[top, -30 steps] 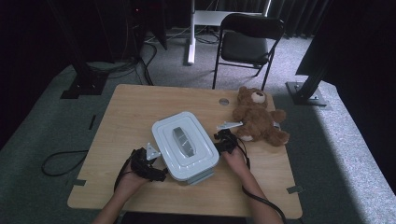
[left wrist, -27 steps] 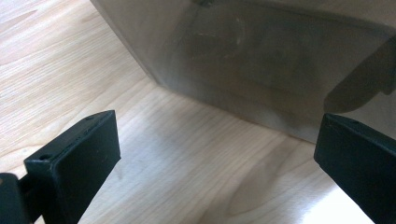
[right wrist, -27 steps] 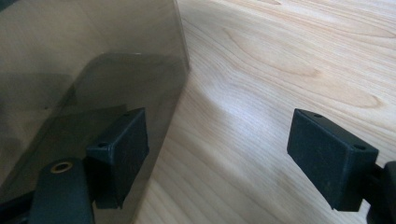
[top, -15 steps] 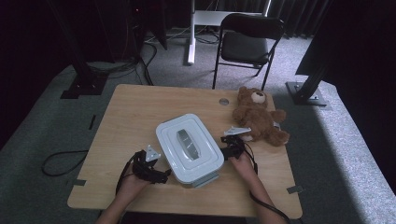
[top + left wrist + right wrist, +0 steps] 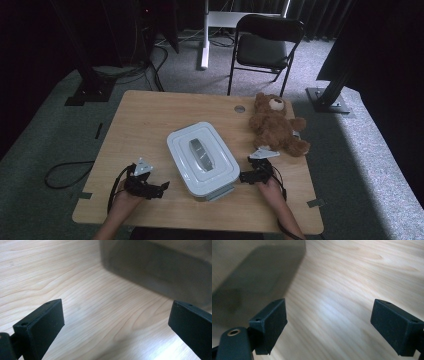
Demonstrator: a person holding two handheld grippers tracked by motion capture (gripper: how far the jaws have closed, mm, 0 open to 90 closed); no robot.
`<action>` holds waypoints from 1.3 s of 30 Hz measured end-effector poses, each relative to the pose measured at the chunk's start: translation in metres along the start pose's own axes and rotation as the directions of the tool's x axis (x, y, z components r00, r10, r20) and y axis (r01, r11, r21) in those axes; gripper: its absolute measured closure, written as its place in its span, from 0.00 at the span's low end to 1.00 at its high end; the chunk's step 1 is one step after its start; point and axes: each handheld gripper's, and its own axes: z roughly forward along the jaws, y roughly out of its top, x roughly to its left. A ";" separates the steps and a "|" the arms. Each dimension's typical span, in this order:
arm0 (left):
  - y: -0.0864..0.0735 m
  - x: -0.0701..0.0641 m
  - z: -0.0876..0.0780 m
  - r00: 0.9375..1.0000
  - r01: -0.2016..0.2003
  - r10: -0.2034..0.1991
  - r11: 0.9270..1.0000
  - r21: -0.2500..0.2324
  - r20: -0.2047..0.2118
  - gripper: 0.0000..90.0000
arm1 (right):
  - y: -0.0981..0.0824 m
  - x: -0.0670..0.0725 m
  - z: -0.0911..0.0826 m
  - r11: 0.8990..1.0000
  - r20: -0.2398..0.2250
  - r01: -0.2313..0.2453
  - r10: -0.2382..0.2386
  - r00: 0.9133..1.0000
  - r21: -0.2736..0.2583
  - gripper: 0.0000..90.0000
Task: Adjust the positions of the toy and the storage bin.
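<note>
A wooden counter is seen from above, with a person's forearms reaching in from the near edge.

At the left, the left tool lies low over the counter near the front edge, held in the person's left hand, with a black cable looping from it. It points toward the white lidded box and stops just short of the box's left side, not touching it. In the left gripper view its two black jaws stand wide apart over bare wood, with nothing between them, and the box's grey side wall rises just ahead.

In the middle of the counter sits the box, rectangular with rounded corners, turned at a slant. Its lid is on, with a grey handle lying flat in a recess on top.

At the right, the right tool is held in the person's right hand, aimed at the box's right side and just beside it. Its jaws have just been opening and now stand wide, with nothing between them, only wood grain below. The box's shaded wall fills the left of the right gripper view.

Farther right, a brown teddy bear lies on the counter near its far right corner, apart from the box. Behind the counter stands a black folding chair on grey carpet.
</note>
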 end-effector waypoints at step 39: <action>0.090 -0.052 -0.053 0.988 -0.074 0.092 0.987 -0.144 0.124 0.01 | -0.067 -0.049 -0.072 0.983 0.301 -0.185 0.179 0.936 -0.009 0.14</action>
